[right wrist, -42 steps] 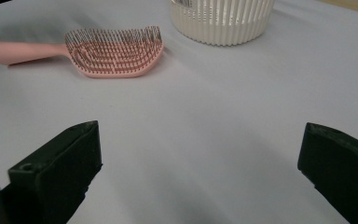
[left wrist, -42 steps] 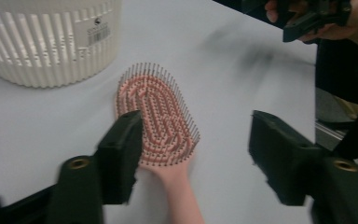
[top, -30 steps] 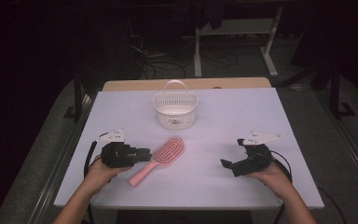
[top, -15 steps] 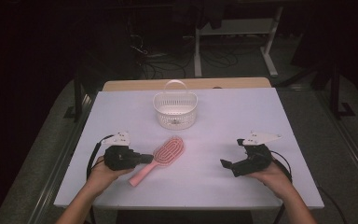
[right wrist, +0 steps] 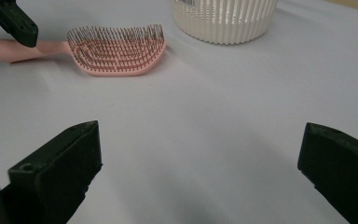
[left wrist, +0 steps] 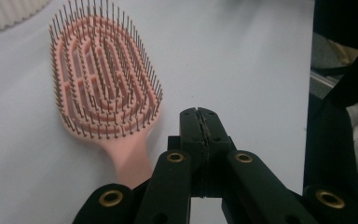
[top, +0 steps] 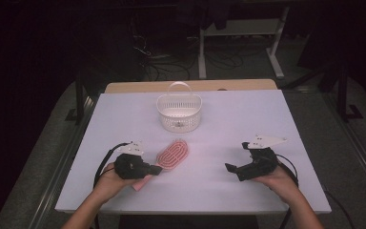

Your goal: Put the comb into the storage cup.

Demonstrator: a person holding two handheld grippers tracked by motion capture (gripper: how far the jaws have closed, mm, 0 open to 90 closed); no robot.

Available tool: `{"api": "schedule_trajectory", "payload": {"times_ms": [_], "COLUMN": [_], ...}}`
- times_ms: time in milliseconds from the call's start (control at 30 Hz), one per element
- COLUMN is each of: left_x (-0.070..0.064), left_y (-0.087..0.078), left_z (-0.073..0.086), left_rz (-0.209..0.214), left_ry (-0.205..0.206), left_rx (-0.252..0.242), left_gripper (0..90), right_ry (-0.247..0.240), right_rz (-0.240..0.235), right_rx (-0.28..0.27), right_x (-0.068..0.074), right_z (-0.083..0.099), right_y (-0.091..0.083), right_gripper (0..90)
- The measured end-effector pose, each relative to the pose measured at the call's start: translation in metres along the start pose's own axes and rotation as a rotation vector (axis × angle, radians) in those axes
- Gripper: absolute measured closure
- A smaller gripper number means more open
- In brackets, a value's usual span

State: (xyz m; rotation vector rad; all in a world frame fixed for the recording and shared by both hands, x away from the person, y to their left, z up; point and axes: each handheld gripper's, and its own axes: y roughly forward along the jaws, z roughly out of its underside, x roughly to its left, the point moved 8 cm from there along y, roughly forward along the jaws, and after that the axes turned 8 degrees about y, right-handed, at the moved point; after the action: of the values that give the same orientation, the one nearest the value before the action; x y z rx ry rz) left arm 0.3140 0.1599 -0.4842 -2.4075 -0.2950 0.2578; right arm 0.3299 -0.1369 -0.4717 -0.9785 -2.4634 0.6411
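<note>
A pink hairbrush (top: 173, 153) lies bristles up on the white table (top: 228, 124), head toward the far side. My left gripper (top: 158, 169) hovers over its handle with the jaws shut and nothing between them. In the left gripper view the brush (left wrist: 103, 84) lies left of the closed tips (left wrist: 200, 116), its handle running down beside the jaws. My right gripper (top: 231, 168) rests at the front right, open and holding nothing. Its view has the brush (right wrist: 116, 49) far ahead to the left, beyond the wide gap between its jaws (right wrist: 199, 135).
A white slotted basket (top: 178, 112) with a carry handle stands behind the brush near the table's middle back, and its lower wall (right wrist: 223, 16) appears in the right gripper view. The left gripper's tip (right wrist: 14, 21) sits above the brush handle there.
My left gripper has crept right and toward the front edge, ending over the brush handle. The brush, the basket and my right gripper have stayed put.
</note>
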Motion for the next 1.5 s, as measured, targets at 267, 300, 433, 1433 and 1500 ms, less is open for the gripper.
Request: {"api": "schedule_trajectory", "payload": {"times_ms": [267, 300, 433, 1433, 1500], "left_x": [-0.003, -0.003, -0.002, 0.002, 0.002], "left_y": [0.011, 0.011, 0.014, 0.018, 0.018], "left_z": [0.006, 0.007, 0.010, 0.020, 0.020], "left_rz": [0.003, -0.001, -0.002, -0.046, -0.049], "left_ry": [0.015, 0.015, 0.014, 0.038, 0.036], "left_rx": [0.062, 0.069, 0.097, 0.202, 0.202], "left_gripper": [89.7, 89.7, 89.6, 89.7, 89.7], "right_ry": [0.002, 0.002, -0.001, -0.003, -0.005], "right_rz": [0.000, -0.001, -0.002, -0.005, -0.001], "right_rx": [0.000, 0.001, 0.005, 0.016, 0.017], "right_x": [0.000, 0.000, 0.000, 0.001, 0.000], "right_z": [0.000, 0.000, 0.001, 0.003, 0.003], "right_y": [0.000, 0.000, 0.001, 0.002, 0.002], "right_gripper": [0.0, 0.0, 0.0, 0.0, 0.0]}}
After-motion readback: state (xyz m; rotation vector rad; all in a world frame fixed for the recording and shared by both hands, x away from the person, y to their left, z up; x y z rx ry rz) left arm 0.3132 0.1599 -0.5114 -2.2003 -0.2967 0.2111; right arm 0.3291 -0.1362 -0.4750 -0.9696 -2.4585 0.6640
